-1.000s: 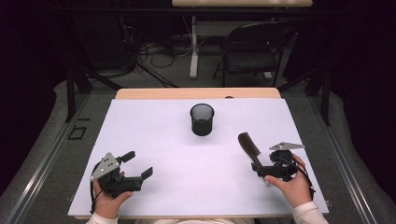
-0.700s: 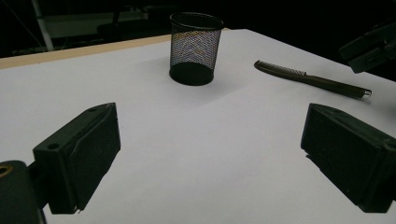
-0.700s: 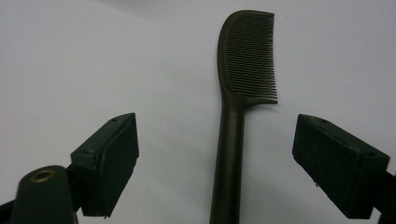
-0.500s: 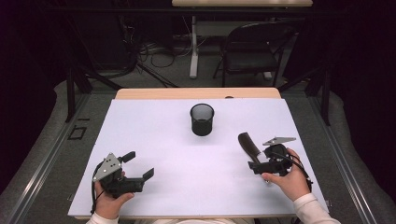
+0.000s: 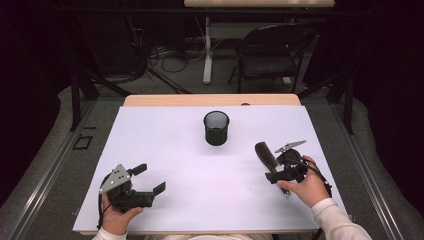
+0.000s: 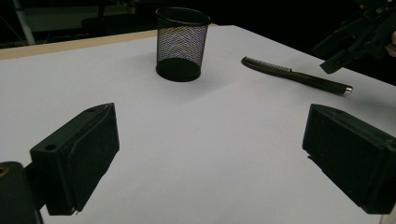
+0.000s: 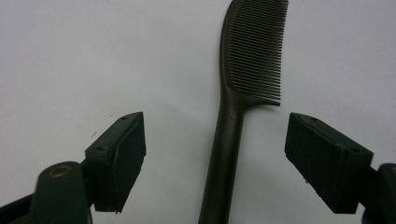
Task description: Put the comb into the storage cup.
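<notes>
**Pretty sure this is a lab / recording rig, not anyone's home**

Take the tabletop [image 5: 165,150] as the landmark: it's covered in a plain white sheet, with a strip of bare wood showing along its far edge. Beyond that edge it's dim, with a tangle of cables [image 5: 155,55] on grey carpet, a white post [image 5: 207,50] and a black folding chair [image 5: 267,52]. Dark metal frame legs [image 5: 75,95] stand off both far corners, and metal rails [image 5: 45,175] run along each side of the tabletop. A small black square outline [image 5: 81,142] is marked on the floor just off its left side.
</notes>
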Demonstrator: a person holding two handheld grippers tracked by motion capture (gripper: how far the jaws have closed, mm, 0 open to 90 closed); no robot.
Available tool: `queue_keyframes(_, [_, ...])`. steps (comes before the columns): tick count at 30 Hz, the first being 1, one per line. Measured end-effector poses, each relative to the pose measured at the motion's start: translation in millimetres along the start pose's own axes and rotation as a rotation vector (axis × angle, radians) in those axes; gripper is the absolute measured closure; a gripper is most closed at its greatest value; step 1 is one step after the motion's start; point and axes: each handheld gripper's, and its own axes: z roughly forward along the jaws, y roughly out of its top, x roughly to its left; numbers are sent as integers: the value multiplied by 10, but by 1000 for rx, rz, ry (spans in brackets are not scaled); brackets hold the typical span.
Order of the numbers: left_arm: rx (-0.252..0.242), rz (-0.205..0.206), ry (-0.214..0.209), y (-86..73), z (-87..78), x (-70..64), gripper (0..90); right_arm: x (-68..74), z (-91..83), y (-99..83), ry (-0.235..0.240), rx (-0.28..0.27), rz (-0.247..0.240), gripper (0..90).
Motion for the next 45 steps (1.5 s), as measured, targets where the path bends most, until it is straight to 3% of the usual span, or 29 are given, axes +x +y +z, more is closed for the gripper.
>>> queue_keyframes(5, [4,4,2,1,-3,0,40,-6,21,44,-3,35,5,244])
queue_keyframes(6, [4,4,4,0,-4,2,40,-13,29,66,-3,67,10,246])
queue_keyframes(16, [3,0,5,-6,-6,15,40,-41,125,133,-18,119,20,248])
queue_keyframes(23, [6,-3,0,-8,-2,17,40,-30,179,174,-6,143,22,307])
queue_keyframes(26, [8,-6,2,-8,-2,16,40,-46,212,196,-23,187,30,314])
queue_keyframes(32, [7,-8,2,-10,-1,17,40,-114,253,207,-29,227,76,408])
queue_keyframes(33, [8,-8,1,-10,0,17,40,-114,253,207,-29,227,76,408])
queue_keyframes(34, [9,-8,2,-10,3,16,41,-130,291,188,-16,188,99,434])
queue_keyframes(35, [9,-8,2,-10,3,16,41,-142,273,205,-23,231,83,446])
queue_keyframes(40, [13,-13,-3,-14,14,17,41,-157,302,207,-21,249,86,518])
queue_keyframes(45, [13,-13,-1,-16,15,19,41,-165,352,203,-2,261,124,571])
